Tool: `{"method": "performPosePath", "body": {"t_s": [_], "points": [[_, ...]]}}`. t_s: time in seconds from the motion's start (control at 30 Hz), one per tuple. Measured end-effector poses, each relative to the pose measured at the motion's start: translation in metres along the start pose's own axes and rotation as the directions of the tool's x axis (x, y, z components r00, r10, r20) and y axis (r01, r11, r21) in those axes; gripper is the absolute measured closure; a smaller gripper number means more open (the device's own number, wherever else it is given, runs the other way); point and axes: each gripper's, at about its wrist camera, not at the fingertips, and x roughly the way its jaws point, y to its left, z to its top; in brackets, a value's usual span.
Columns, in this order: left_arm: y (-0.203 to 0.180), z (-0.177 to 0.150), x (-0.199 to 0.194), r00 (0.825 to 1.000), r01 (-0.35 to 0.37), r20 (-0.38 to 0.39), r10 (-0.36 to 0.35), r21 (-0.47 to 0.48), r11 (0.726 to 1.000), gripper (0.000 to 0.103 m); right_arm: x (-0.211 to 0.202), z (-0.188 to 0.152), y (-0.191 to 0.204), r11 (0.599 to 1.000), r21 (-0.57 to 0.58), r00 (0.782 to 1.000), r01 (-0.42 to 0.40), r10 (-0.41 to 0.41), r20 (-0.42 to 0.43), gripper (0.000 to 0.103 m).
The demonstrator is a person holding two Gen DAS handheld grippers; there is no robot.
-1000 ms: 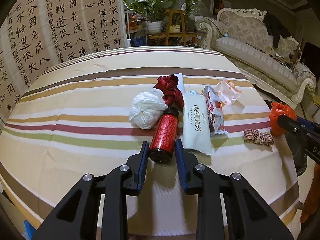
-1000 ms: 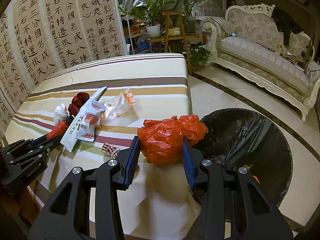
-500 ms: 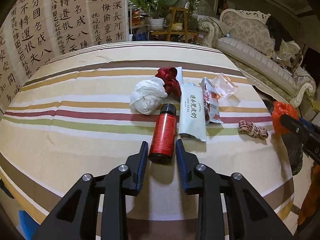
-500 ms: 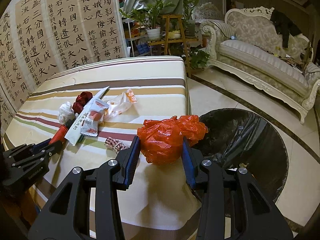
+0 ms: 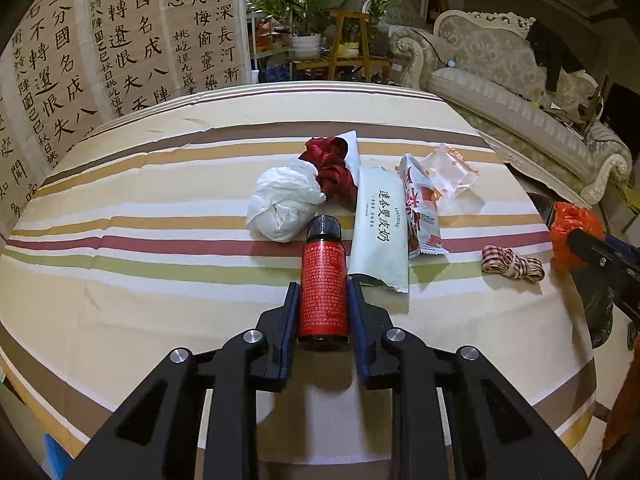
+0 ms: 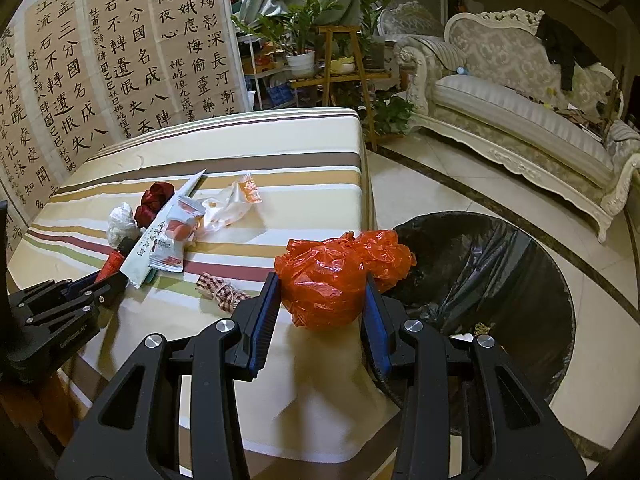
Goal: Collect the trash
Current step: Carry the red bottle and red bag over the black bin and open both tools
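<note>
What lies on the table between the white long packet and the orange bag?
Between the packet and the orange bag lie a red-and-white snack wrapper and a checked ribbon; both wrist views show them.

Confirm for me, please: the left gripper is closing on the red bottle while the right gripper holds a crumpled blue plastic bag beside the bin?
Not quite: the crumpled plastic bag in the right gripper is orange, as the right wrist view shows. The rest stands.

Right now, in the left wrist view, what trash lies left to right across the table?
White crumpled tissue → red bottle in the left tongs → pale green packet → clear wrapper → checkered ribbon → orange bag.
</note>
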Motion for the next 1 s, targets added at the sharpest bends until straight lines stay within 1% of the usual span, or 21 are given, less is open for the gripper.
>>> {"method": "performPosePath", "body": {"t_s": [0.27, 0.4, 0.5, 0.63, 0.8, 1.0], "points": [[0.001, -0.006, -0.024, 0.999, 0.000, 0.043, 0.001, -0.030, 1.000, 0.078, -0.001, -0.001, -0.002, 1.000, -0.001, 1.000, 0.000, 0.000, 0.010, 0.064], [-0.004, -0.005, -0.041, 0.996, -0.006, 0.089, 0.008, -0.027, 1.000, 0.078, -0.005, -0.002, -0.006, 1.000, 0.004, 1.000, 0.009, -0.009, 0.019, 0.064], [-0.012, 0.000, -0.050, 0.993, 0.002, 0.121, 0.000, -0.017, 1.000, 0.078, -0.010, -0.003, -0.010, 1.000, 0.011, 0.999, 0.022, -0.022, 0.027, 0.064], [-0.033, 0.006, -0.056, 0.987, 0.036, 0.157, -0.037, 0.009, 0.999, 0.078, -0.015, -0.004, -0.019, 0.999, 0.024, 0.998, 0.047, -0.048, 0.037, 0.064], [-0.066, 0.013, -0.054, 0.980, 0.085, 0.175, -0.094, 0.058, 0.995, 0.078, -0.023, -0.009, -0.034, 0.994, 0.041, 0.993, 0.102, -0.104, 0.048, 0.064], [-0.106, 0.018, -0.046, 0.975, 0.136, 0.163, -0.154, 0.119, 0.984, 0.078, -0.030, -0.015, -0.061, 0.984, 0.077, 0.985, 0.160, -0.164, 0.049, 0.064]]}}
